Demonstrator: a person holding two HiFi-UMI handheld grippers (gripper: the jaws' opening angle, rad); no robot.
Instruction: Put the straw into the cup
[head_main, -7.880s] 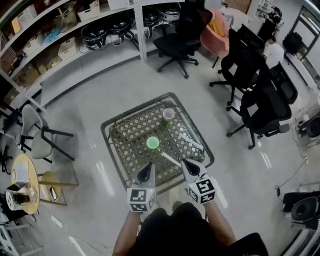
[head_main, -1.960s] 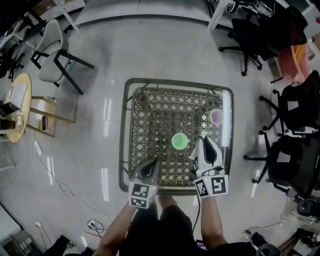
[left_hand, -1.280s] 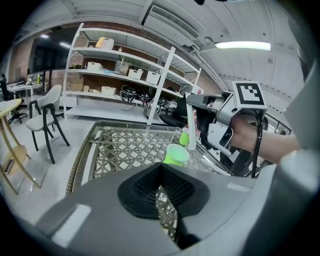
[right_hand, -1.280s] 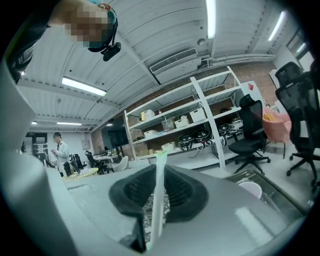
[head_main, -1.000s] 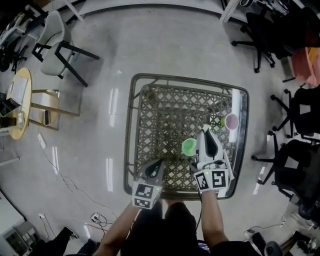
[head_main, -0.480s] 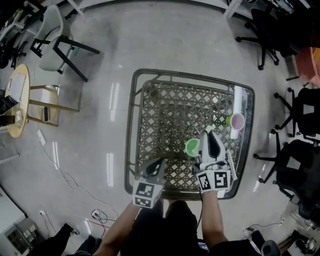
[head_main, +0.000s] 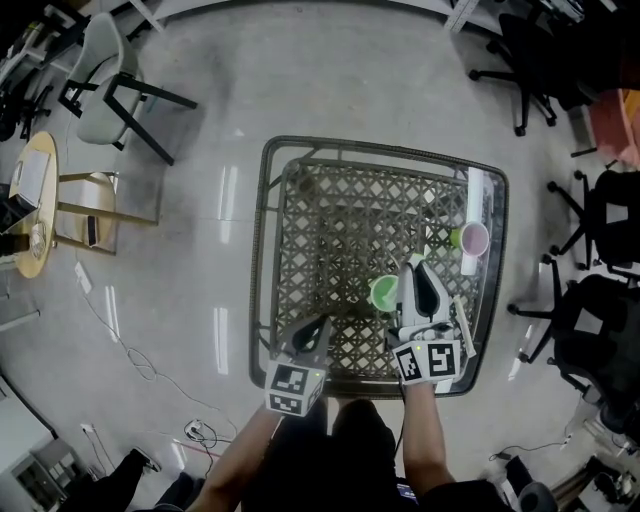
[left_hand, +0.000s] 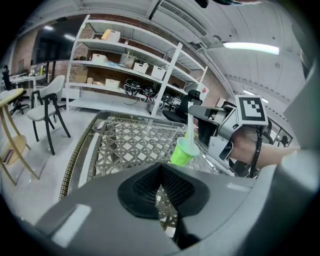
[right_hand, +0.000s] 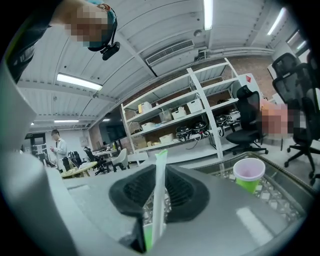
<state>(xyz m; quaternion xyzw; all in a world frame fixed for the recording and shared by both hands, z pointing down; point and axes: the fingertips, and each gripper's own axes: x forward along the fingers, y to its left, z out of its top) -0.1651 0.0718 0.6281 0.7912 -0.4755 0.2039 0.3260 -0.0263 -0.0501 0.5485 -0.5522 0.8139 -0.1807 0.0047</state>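
Note:
A green cup (head_main: 384, 293) stands on the lattice table (head_main: 262, 250), near its front right. My right gripper (head_main: 413, 270) hovers just right of the cup and is shut on a pale straw (right_hand: 160, 185), which it holds upright. In the left gripper view the straw (left_hand: 191, 131) reaches down into the mouth of the green cup (left_hand: 182, 151), with the right gripper (left_hand: 194, 112) gripping its upper part. My left gripper (head_main: 318, 326) rests low at the table's front edge, left of the cup. Its jaws are shut with nothing between them (left_hand: 160, 182).
A second green cup with a pink inside (head_main: 473, 240) stands near the table's right edge, also seen in the right gripper view (right_hand: 249, 172). A thin white straw (head_main: 463, 325) lies beside my right gripper. Black office chairs (head_main: 600, 230) crowd the right side; a white chair (head_main: 105, 60) stands far left.
Since the earliest frame my right gripper has picked a straw up off the table and brought it over the green cup. Over the last second it sank slightly. The left gripper stayed put.

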